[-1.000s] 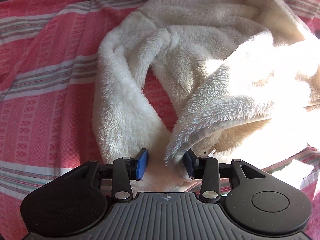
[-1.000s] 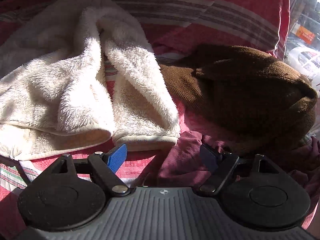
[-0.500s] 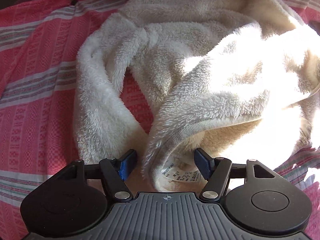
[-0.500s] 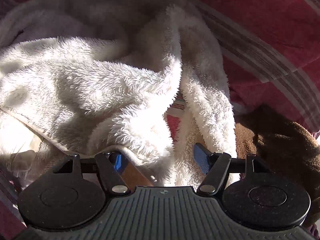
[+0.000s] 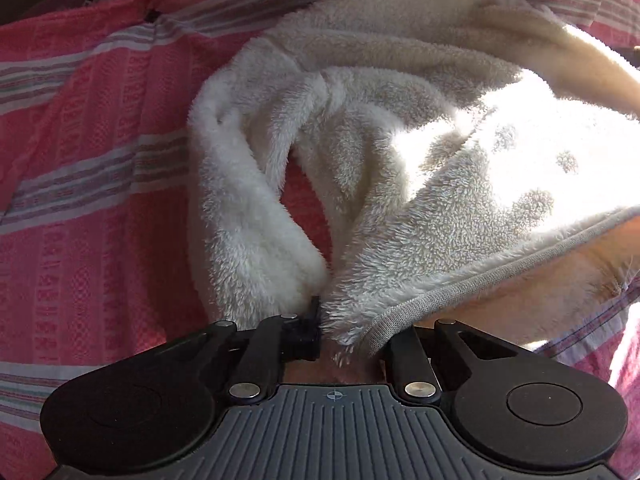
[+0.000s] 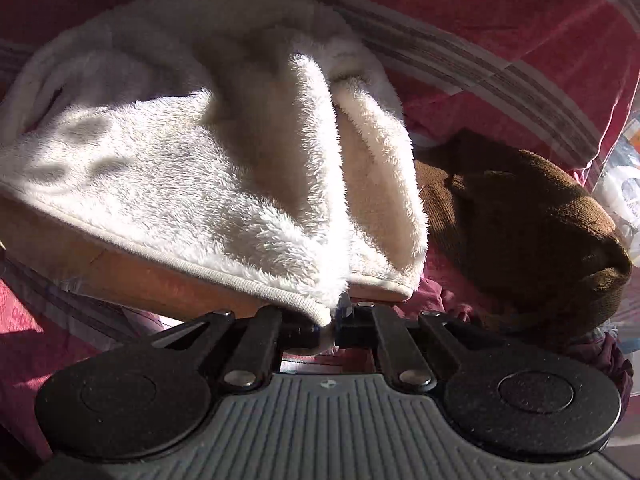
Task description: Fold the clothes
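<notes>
A fluffy white fleece garment (image 5: pixel 400 168) lies crumpled on a pink striped cloth (image 5: pixel 88 184). My left gripper (image 5: pixel 344 340) is shut on its hemmed bottom edge; the right finger is hidden under the fleece. The hem is lifted off the cloth and stretches away to the right. In the right wrist view the same white fleece garment (image 6: pixel 224 184) fills the left and middle. My right gripper (image 6: pixel 330 326) is shut on the hem corner, which hangs raised above the cloth.
A brown knitted garment (image 6: pixel 520 232) lies bunched to the right of the fleece. A maroon piece of clothing (image 6: pixel 436 296) lies under my right gripper. The striped cloth (image 6: pixel 500 40) runs behind; clutter shows past its right edge (image 6: pixel 628 184).
Both grippers went from open to shut on the fleece hem. The hem now hangs lifted between them. My right gripper had moved left from the brown garment onto the fleece.
</notes>
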Tool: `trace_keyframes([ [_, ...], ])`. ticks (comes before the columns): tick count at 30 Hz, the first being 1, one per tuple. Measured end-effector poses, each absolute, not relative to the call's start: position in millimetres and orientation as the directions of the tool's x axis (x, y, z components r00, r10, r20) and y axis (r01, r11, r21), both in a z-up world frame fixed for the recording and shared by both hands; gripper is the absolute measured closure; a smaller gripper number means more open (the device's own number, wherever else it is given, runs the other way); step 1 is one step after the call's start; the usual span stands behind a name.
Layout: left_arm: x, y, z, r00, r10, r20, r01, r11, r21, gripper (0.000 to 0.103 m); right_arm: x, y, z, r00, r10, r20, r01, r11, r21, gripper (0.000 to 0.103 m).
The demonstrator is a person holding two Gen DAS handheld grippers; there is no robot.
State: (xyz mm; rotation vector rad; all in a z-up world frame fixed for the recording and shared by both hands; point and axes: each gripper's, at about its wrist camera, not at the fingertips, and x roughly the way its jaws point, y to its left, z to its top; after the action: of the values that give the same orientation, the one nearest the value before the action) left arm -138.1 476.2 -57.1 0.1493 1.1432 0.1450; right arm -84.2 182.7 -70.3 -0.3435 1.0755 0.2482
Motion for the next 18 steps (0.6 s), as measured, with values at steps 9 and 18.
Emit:
trace_keyframes([
  [9, -211, 495, -40, 0.319, 0.104, -0.942, 0.063, 0.989, 0.130, 0.096, -172, 202, -85, 0.252, 0.073, -0.965, -0.417, 0.908, -0.041, 0.096],
  [18, -238, 480, -70, 0.275, 0.154, -0.949, -0.072, 0.988, 0.140, 0.038, -172, 195, -129, 0.177, 0.076, -0.981, -0.453, 0.891, -0.012, 0.096],
])
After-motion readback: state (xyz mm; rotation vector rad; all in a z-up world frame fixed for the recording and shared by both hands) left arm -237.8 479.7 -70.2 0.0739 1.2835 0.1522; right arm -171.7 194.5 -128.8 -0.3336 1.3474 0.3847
